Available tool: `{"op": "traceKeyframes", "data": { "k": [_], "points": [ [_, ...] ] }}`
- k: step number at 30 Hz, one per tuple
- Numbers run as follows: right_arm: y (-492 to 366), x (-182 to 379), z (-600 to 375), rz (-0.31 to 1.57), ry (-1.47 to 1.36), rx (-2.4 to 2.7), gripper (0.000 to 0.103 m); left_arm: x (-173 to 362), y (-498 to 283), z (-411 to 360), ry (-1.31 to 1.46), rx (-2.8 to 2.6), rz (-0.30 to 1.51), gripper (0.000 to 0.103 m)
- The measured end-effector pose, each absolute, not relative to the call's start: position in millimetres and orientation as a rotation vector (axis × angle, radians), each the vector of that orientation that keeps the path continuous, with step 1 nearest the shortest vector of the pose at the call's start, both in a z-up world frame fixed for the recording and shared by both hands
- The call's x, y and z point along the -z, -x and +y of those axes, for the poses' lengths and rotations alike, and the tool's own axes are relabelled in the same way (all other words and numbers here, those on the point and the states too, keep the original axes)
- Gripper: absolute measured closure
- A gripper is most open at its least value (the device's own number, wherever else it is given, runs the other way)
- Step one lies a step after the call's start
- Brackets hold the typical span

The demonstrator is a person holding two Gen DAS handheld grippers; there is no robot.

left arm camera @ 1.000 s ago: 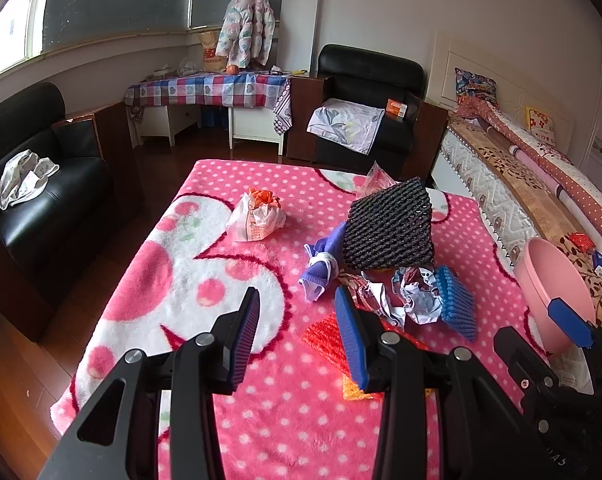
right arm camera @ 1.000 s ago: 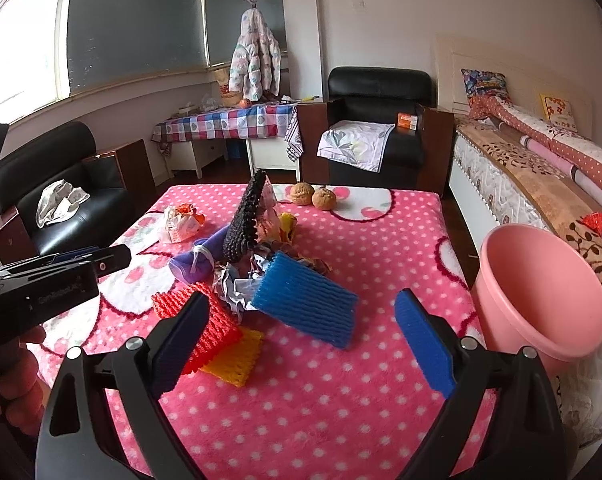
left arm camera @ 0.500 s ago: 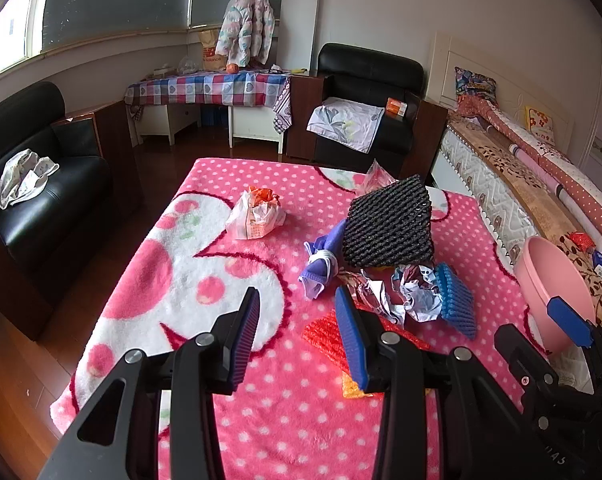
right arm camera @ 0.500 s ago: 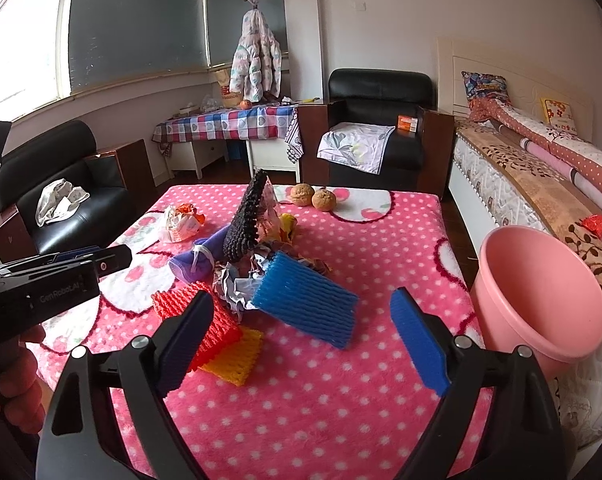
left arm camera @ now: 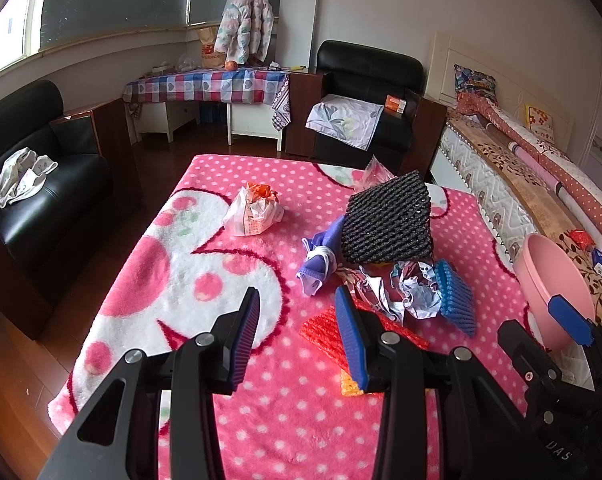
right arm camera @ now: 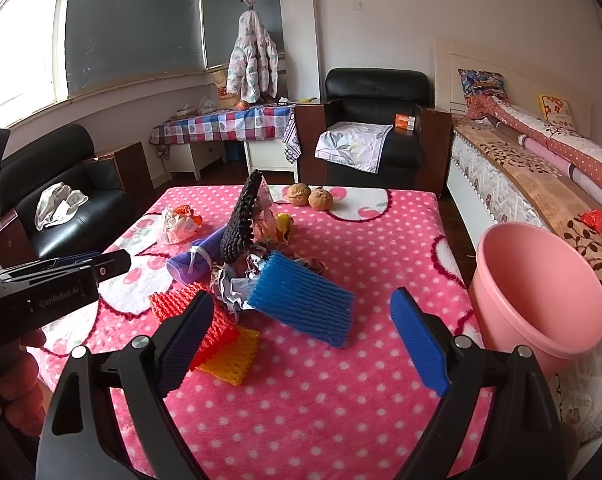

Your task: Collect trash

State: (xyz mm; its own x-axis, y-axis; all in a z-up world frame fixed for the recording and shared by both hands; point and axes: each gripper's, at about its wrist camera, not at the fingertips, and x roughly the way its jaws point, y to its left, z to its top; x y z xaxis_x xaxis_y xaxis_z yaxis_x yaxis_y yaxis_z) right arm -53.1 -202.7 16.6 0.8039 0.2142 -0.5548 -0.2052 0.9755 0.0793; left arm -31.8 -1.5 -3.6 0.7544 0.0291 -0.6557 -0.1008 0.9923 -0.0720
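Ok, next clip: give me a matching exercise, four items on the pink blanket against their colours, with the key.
Items:
1. upright foam net
2. foam net nearest the right tongs
3. foam net lying flat under the red one
4. bucket

Colours:
A. yellow
B. pink
C. black
D. blue

Pairs: 1-C, 2-D, 3-A, 4-B

table [right arm camera: 381, 400] pink dotted blanket | on it: foam nets [right arm camera: 301, 304], crumpled paper [left arm camera: 417, 296], plastic bag [left arm camera: 253, 212], walnuts [right arm camera: 309, 196]

blanket [right arm camera: 341, 380]: pink, white dots | basin [right arm camera: 541, 280]: pink | foam net [right arm camera: 301, 304]: blue
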Motion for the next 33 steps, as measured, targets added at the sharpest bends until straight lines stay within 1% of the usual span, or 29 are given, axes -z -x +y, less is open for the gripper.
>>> {"op": "traceKeyframes", "data": {
  "k": [19, 29, 33],
  "points": [
    [45.0, -9.8, -206.0, 0.603, -0.027, -0.213, 0.013, 20.8, 33.4, -14.0, 0.124, -0.041, 0.762, 0.064],
    [37.5, 0.9, -206.4, 0.631, -0.024, -0.221, 0.013, 24.6, 24.6, -2.3, 0.143, 0.069, 0.802, 0.055],
    [35.1, 6.4, -205.5, 0.644, -0.018, -0.232, 0.015, 24.6, 24.8, 6.4, 0.165, 0.12, 0.813, 0.055]
  ]
}}
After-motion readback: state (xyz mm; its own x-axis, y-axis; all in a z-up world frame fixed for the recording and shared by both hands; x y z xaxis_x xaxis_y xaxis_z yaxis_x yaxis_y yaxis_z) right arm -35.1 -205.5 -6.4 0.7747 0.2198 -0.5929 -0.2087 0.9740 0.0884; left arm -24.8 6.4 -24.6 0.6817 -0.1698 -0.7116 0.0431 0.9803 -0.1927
